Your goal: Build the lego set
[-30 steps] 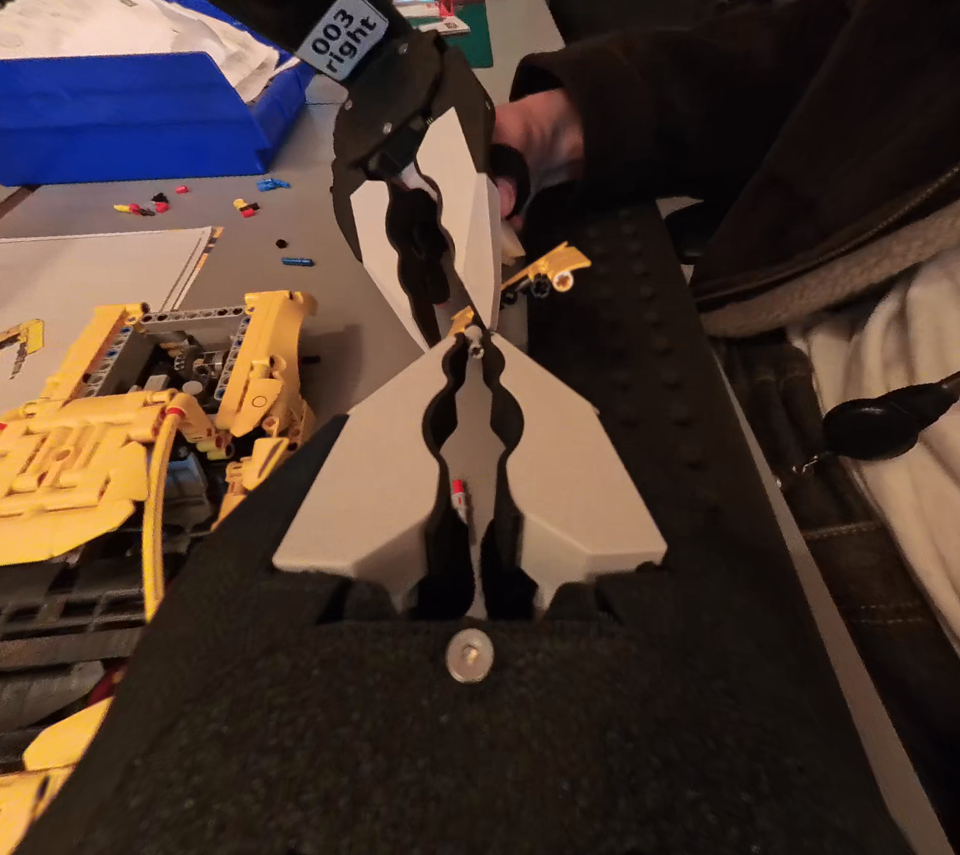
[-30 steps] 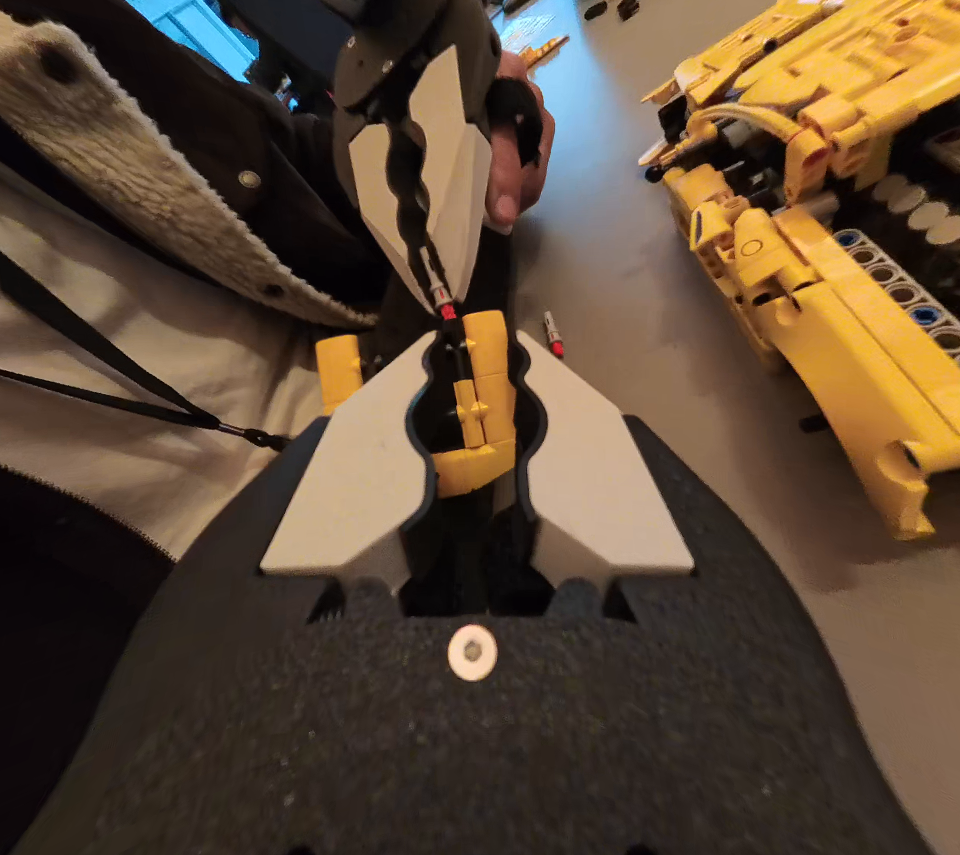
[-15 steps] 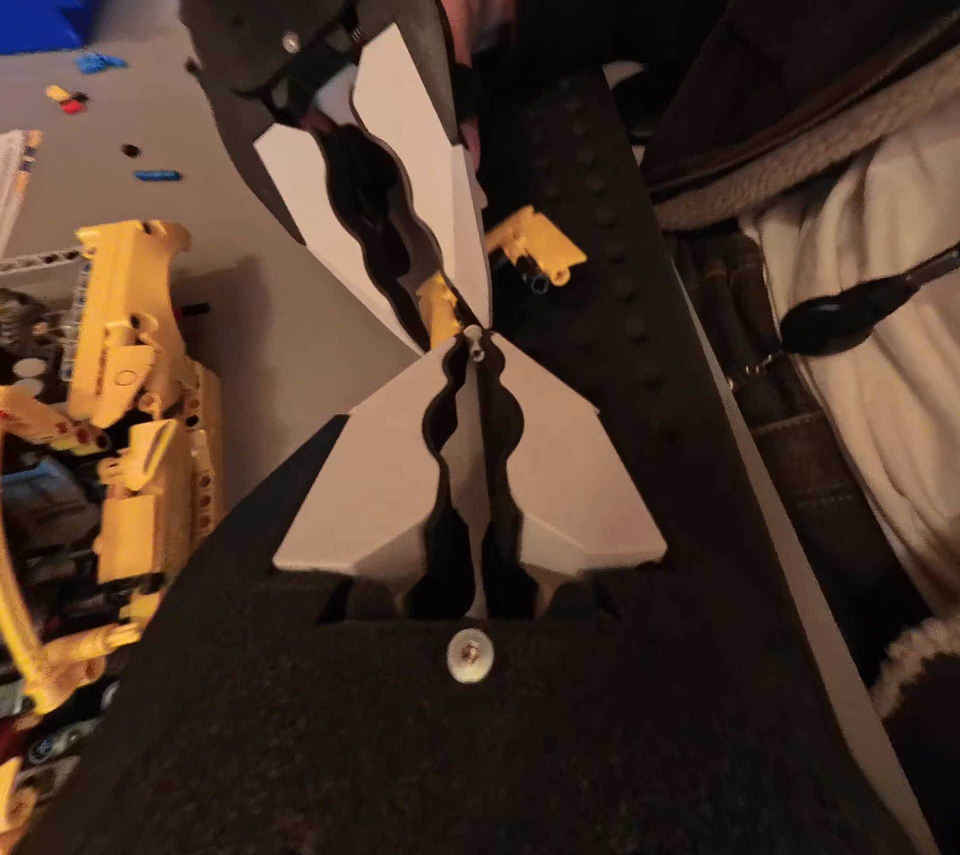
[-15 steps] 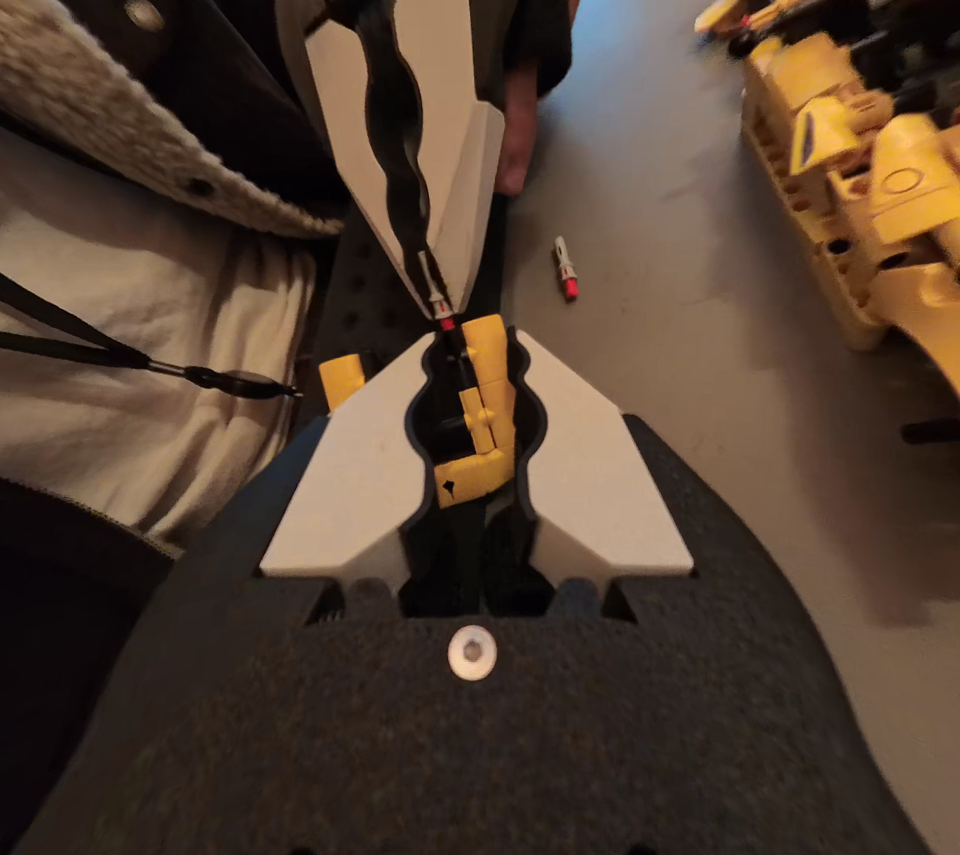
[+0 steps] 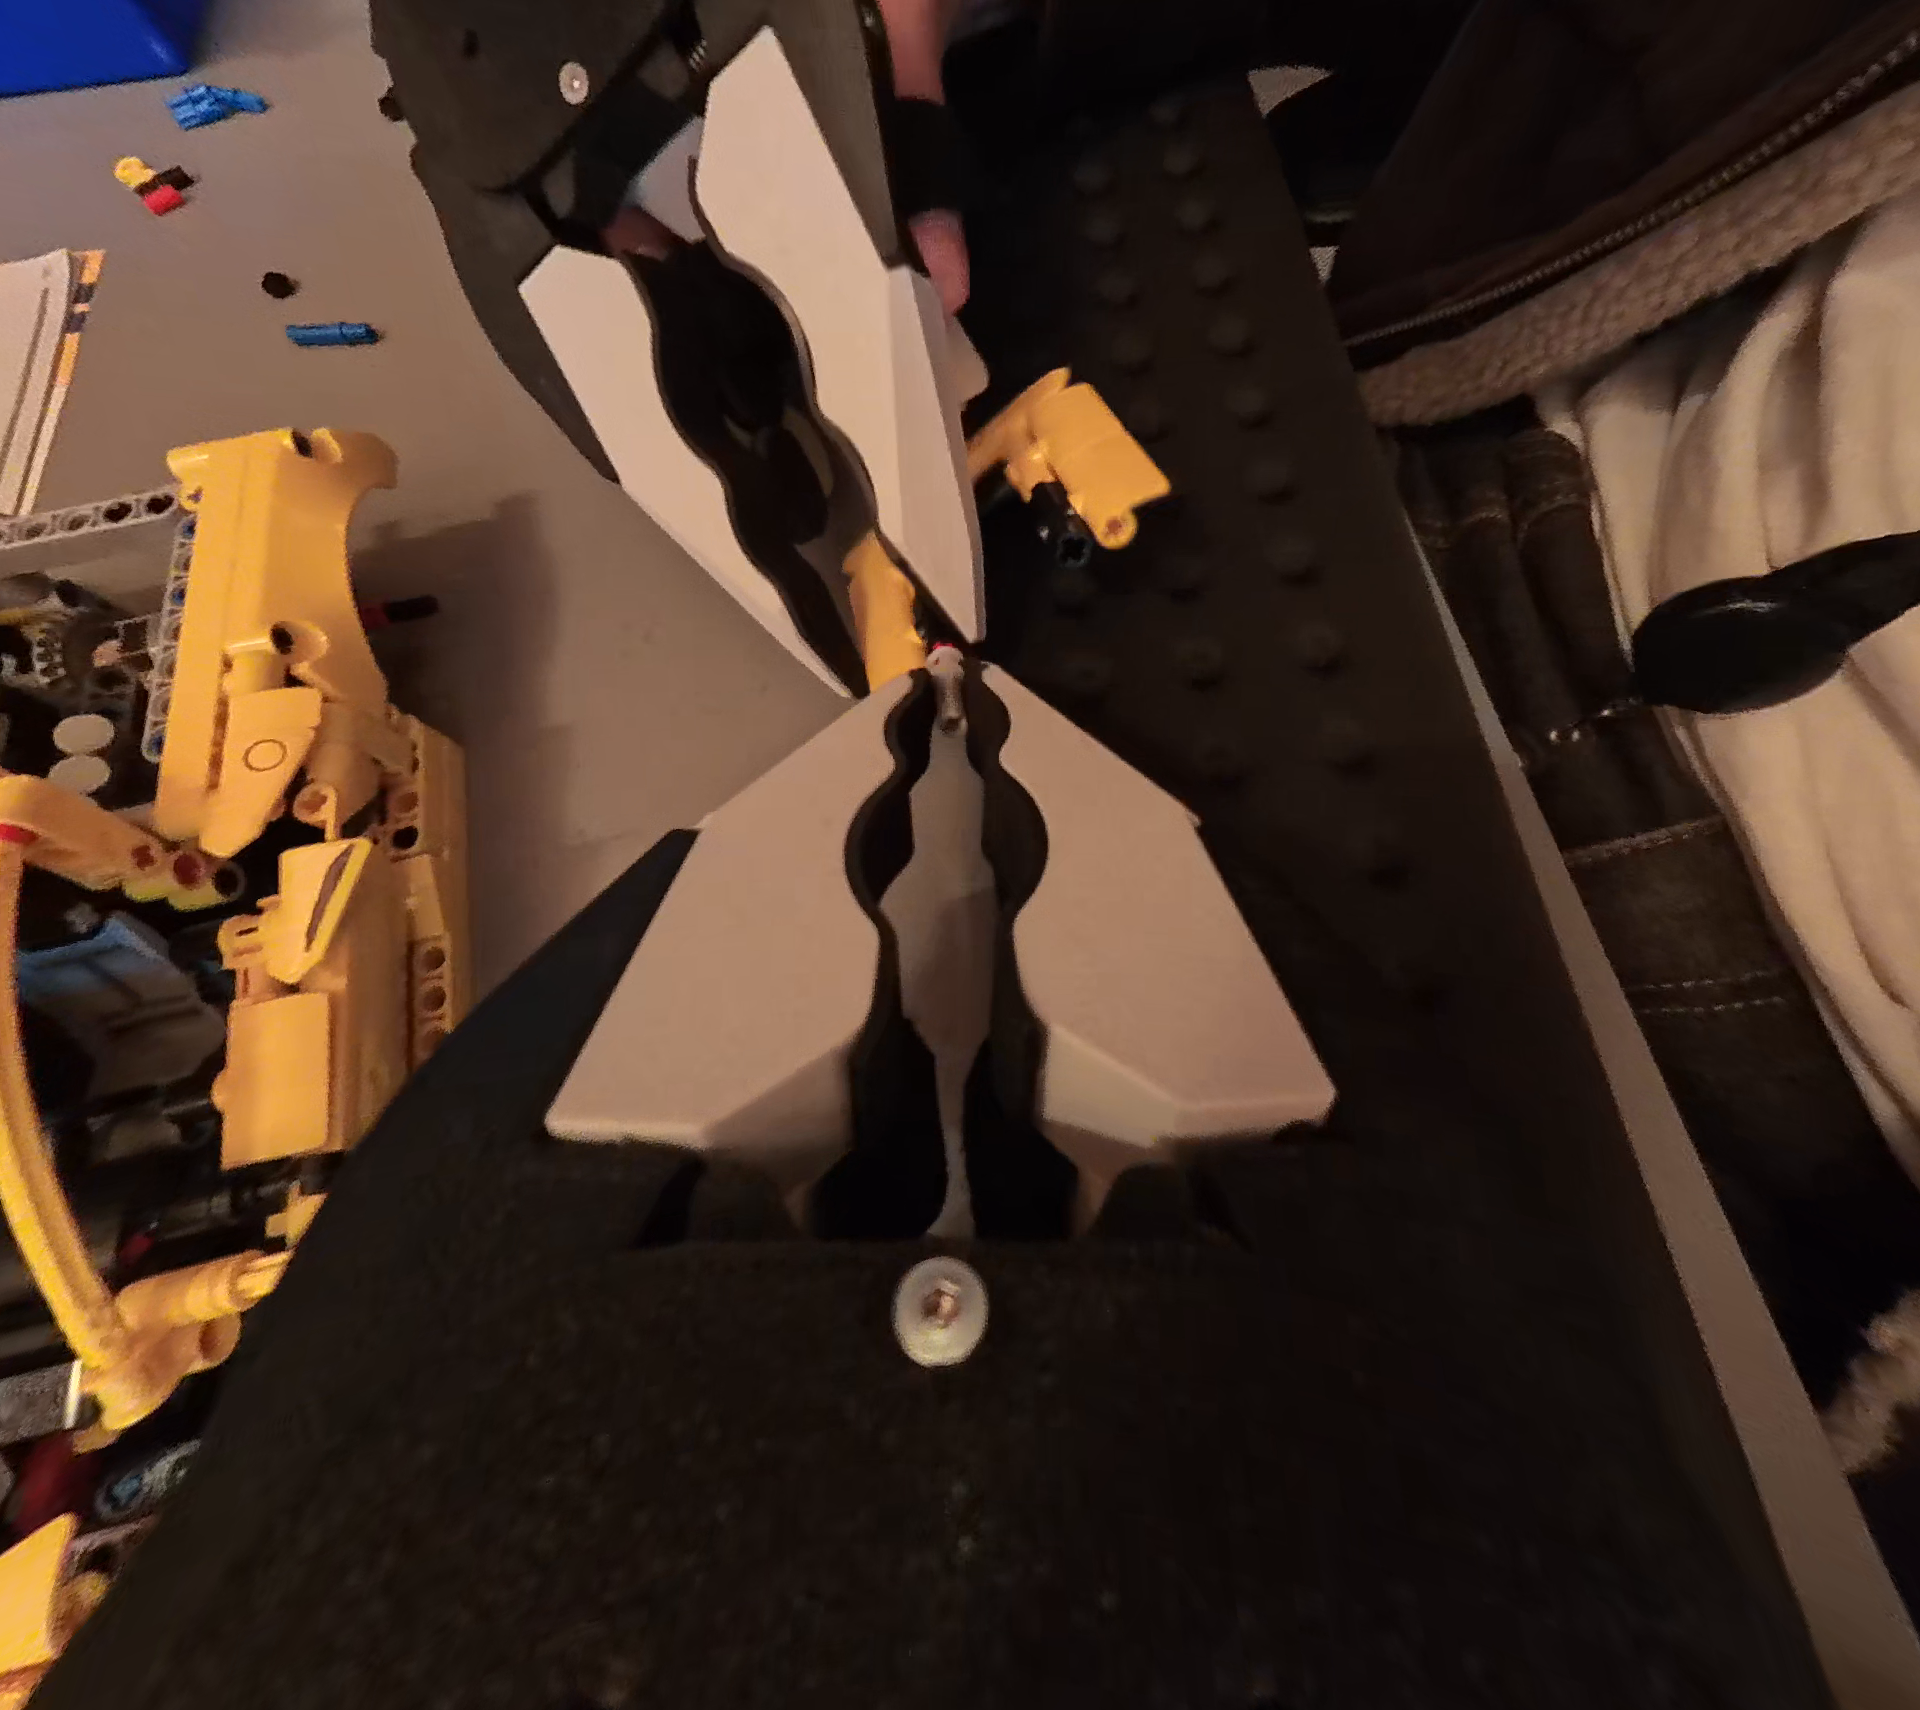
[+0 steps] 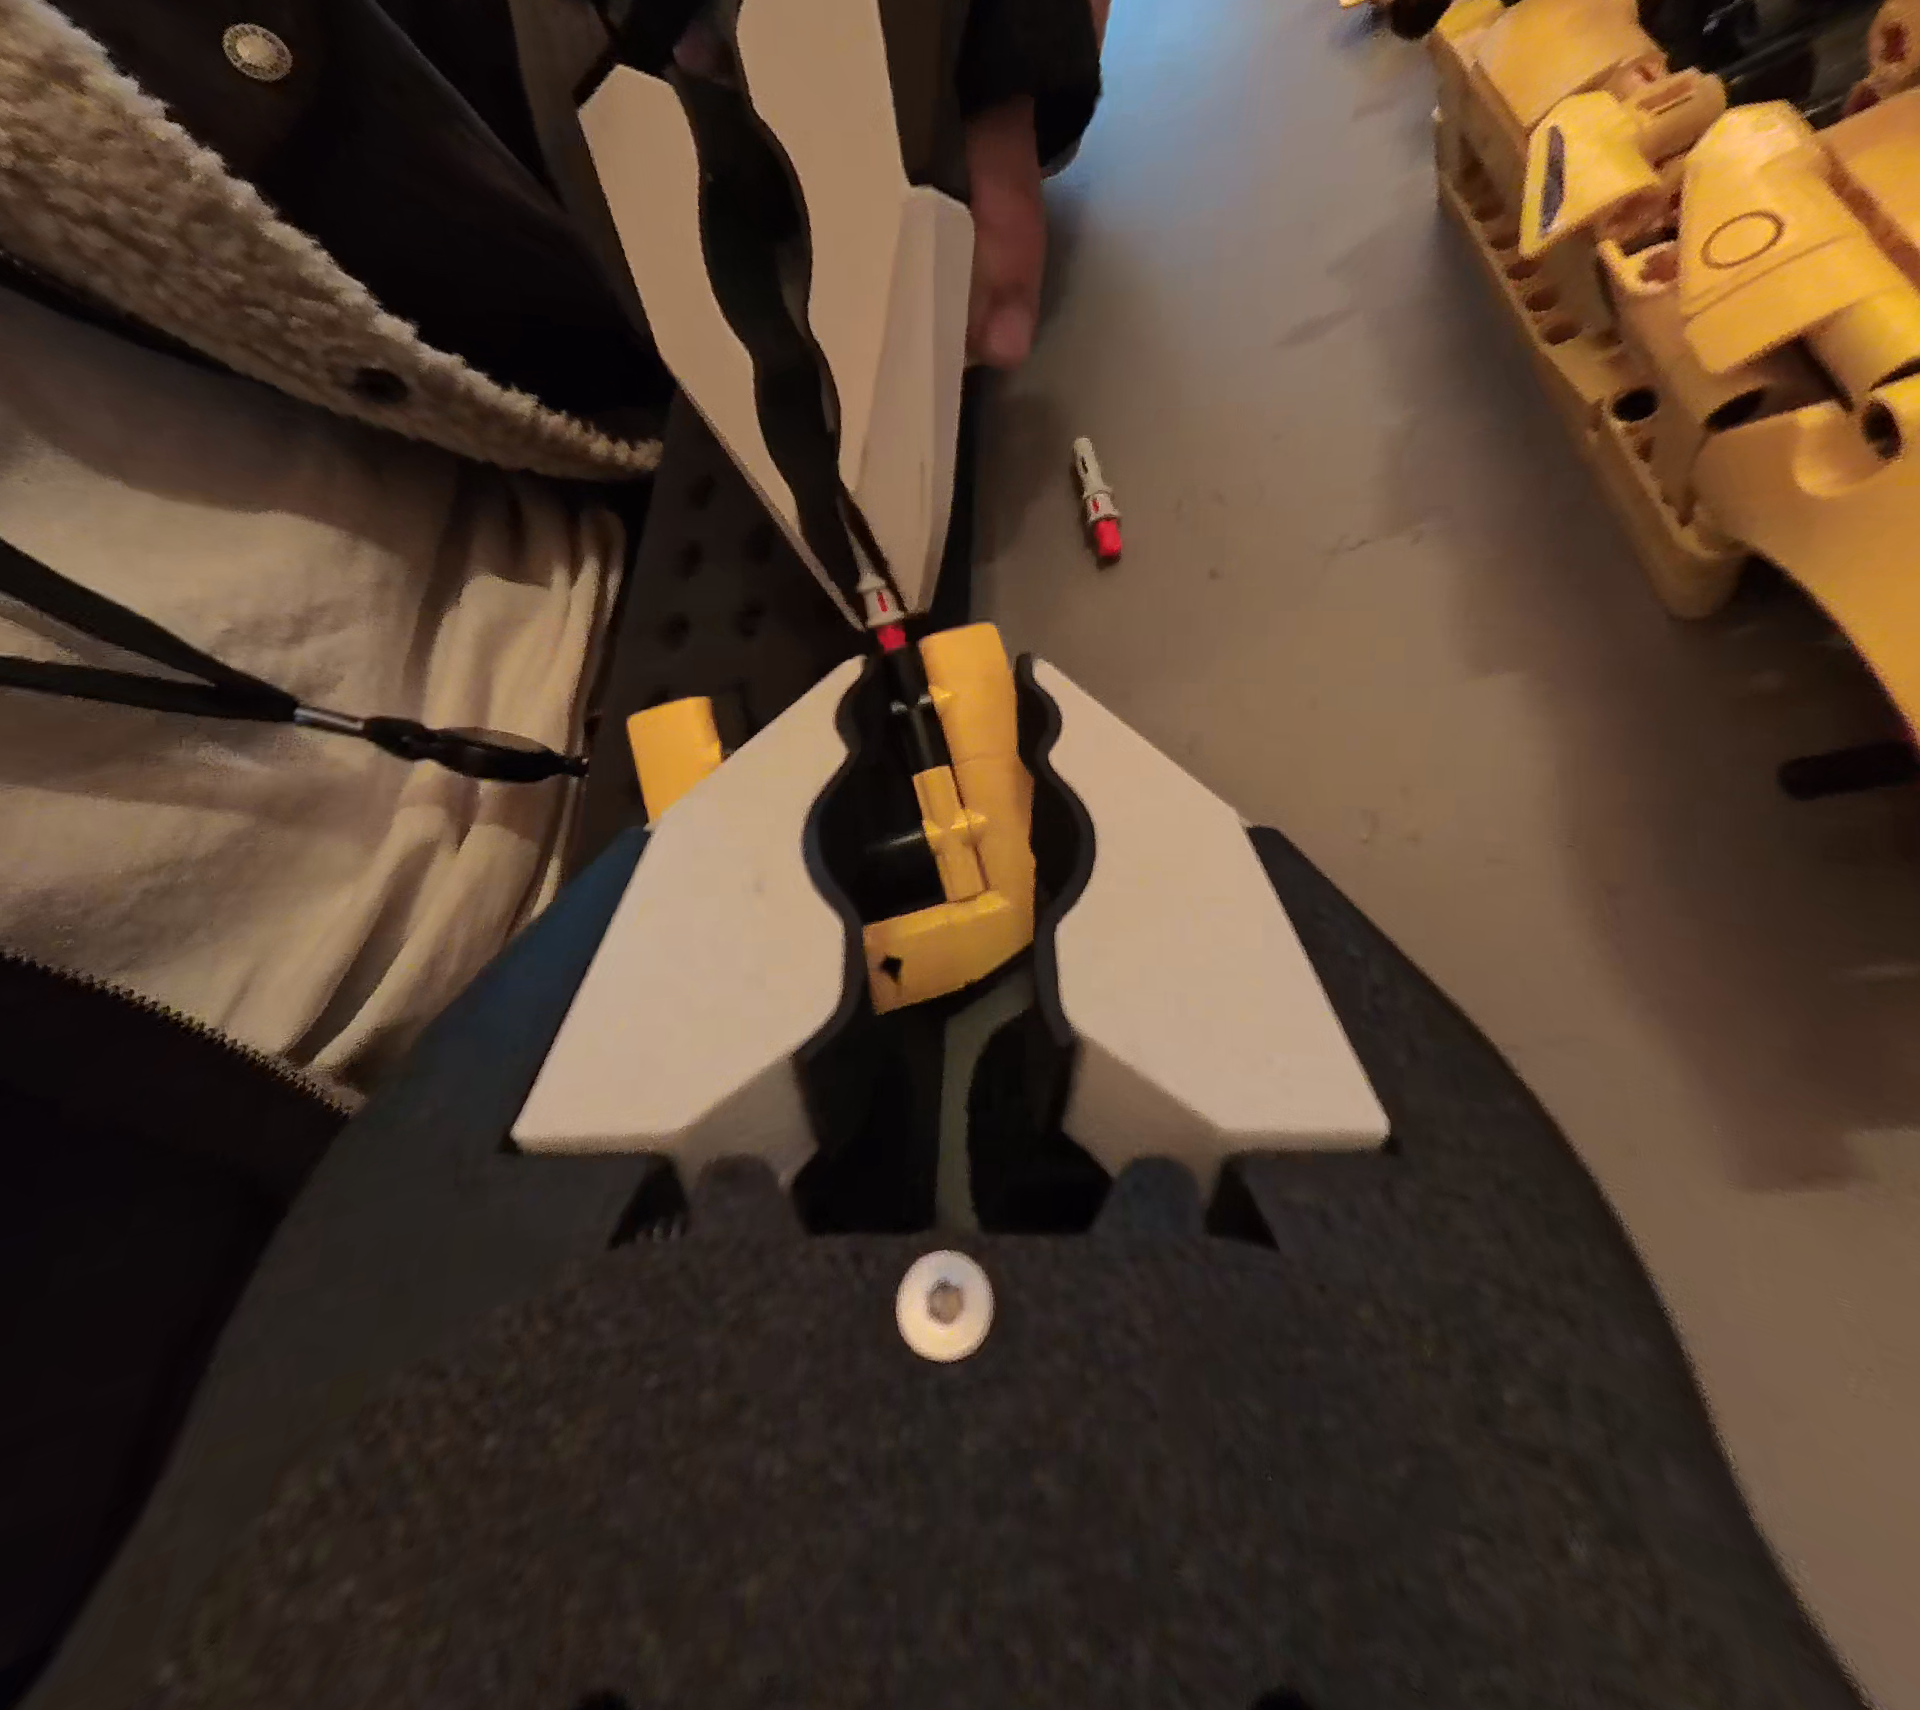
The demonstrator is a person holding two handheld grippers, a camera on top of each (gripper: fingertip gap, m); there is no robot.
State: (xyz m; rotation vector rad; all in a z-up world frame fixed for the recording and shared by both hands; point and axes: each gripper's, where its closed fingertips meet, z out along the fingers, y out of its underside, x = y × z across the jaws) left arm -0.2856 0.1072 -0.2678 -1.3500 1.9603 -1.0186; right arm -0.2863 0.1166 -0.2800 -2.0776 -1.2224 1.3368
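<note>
While left gripper (image 6: pixel 883 611) pinches small grey pin with red tip (image 6: pixel 881 606) at fingertips, right gripper (image 6: pixel 940 673) clamps yellow lego sub-assembly (image 6: pixel 961 819) between fingers. Pin's red tip meets top end of sub-assembly's black axle. Second grey-red pin (image 6: pixel 1096 497) lies on grey table (image 6: pixel 1299 725), just right of sub-assembly. Large yellow lego model (image 6: pixel 1704 258) farther right of sub-assembly.

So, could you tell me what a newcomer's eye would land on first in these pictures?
First, the two grippers meeting tip to tip at centre: the left gripper pinches a small grey pin with a red tip against the yellow lego sub-assembly clamped in the right gripper. Next, the big yellow lego vehicle model on the grey table.
</note>
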